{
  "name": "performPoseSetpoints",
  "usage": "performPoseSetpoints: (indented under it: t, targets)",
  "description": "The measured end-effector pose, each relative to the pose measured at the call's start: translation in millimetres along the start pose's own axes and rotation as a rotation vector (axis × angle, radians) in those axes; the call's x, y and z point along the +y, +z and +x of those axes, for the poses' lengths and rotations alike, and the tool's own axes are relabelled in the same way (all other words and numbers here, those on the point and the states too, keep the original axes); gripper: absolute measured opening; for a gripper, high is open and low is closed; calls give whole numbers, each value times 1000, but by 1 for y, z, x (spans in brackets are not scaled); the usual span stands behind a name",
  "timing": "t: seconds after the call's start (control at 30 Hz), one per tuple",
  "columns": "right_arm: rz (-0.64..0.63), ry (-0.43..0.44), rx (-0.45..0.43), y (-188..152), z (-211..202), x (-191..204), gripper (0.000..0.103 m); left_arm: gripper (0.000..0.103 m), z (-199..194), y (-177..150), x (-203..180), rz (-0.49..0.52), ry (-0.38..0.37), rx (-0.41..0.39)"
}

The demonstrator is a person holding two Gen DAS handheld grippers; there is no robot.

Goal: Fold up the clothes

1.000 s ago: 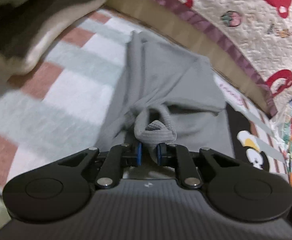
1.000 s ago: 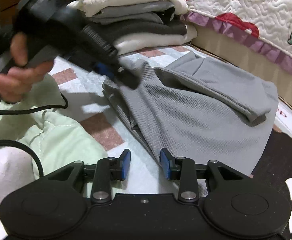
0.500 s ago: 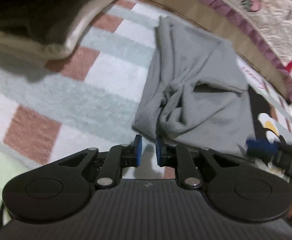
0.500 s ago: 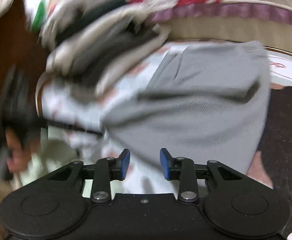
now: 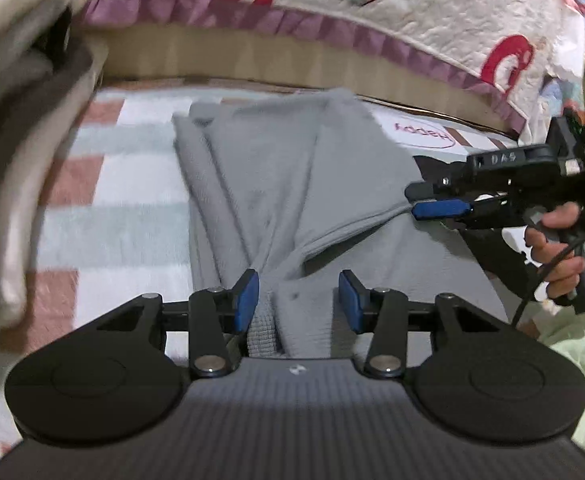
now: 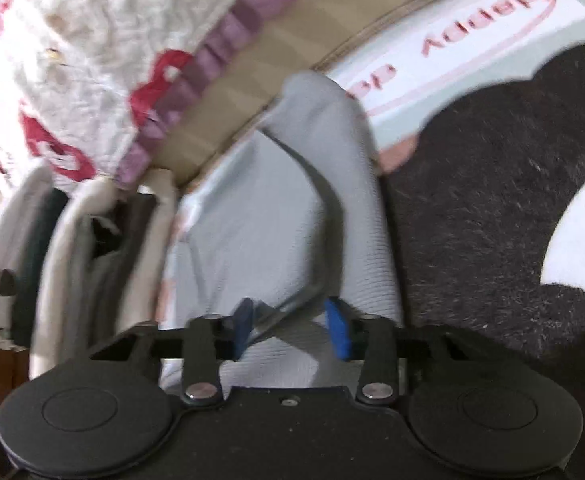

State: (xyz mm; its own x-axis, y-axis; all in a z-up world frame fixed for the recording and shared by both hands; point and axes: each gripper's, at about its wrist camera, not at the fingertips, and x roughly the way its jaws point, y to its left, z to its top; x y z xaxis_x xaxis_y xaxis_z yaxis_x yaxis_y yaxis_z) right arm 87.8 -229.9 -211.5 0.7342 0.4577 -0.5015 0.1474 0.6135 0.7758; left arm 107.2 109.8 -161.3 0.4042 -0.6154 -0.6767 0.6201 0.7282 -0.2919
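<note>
We are seeing the pile of folded clothes (image 5: 20,160) blurred and cut off at the left edge. Our left gripper (image 5: 295,300) is hiding the gray shirt's (image 5: 292,176) near end.

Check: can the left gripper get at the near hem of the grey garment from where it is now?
Probably yes. The left gripper is open, its fingers straddling the bunched near edge of the grey garment, with nothing between them and the cloth. The right gripper works the far side flap, clear of this approach.

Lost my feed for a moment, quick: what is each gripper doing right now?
Left gripper: open, jaws astride a fold of the grey garment, not clamped.
Right gripper: open, at the garment's right edge, nothing held.
</note>
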Motion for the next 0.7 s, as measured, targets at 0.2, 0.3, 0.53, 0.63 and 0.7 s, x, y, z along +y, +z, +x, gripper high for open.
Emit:
performPoseSetpoints:
  t: [0.2,0.3,0.53,0.63,0.7]
  targets:
    - [-24,51,6,28,19,19,9,43,-3,-7,1,-2,-32,-27]
    - [-36,76,10,42,29,29,8,43,-4,-7,8,-61,-51,-37]
    - [-285,-13,131,73,96,108,9,43,-7,-10,19,-144,-84,-34]
    - [-413,-74,199,83,131,147,9,43,-6,-10,24,-176,-100,-32]
    - [-476,-131,259,77,158,164,9,41,-6,-11,28,-200,-114,-35]
